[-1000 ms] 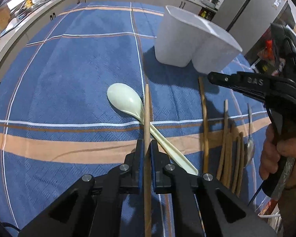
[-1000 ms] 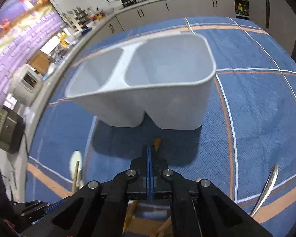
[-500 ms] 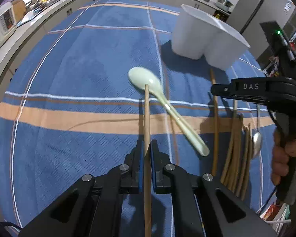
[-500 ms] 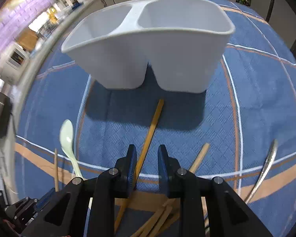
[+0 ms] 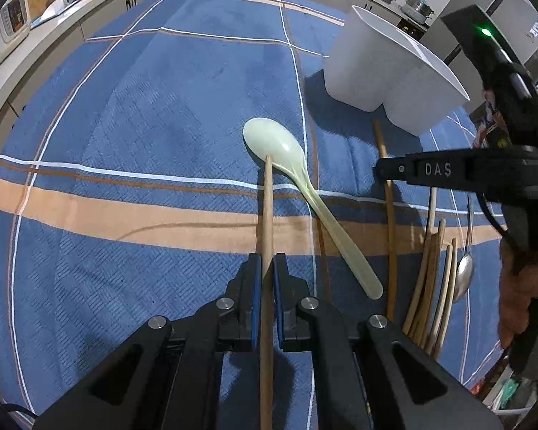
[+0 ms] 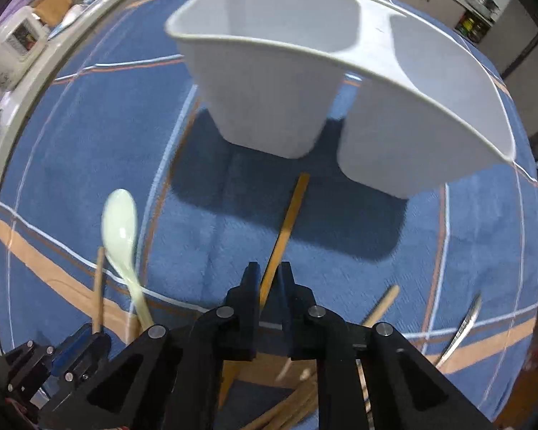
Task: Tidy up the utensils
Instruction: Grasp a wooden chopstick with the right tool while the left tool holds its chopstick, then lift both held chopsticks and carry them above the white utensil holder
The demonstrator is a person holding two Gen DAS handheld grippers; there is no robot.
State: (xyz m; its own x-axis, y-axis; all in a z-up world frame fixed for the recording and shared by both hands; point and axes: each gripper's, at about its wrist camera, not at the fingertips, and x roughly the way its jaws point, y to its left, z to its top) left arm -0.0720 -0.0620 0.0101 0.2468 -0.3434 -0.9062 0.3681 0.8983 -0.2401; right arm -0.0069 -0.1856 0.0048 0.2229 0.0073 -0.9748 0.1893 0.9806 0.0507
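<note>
Left gripper point(image 5: 265, 268): clamped on wooden chopstick point(image 5: 267, 215), tip over bowl of pale green spoon point(image 5: 272, 143).
Right gripper point(image 6: 268, 279): jaws closing around flat chopstick point(image 6: 290, 215), which lies on cloth, far end near holder base.
White two-compartment holder point(image 6: 269, 89): upright on blue plaid cloth point(image 5: 143, 107), both compartments empty as far as visible.
Loose chopstick bundle point(image 5: 430, 279) and metal spoon point(image 5: 464, 276): right of green spoon, beneath right gripper.
Open cloth: wide bare stretch left of spoon, up to desk edge point(image 5: 3, 107).
</note>
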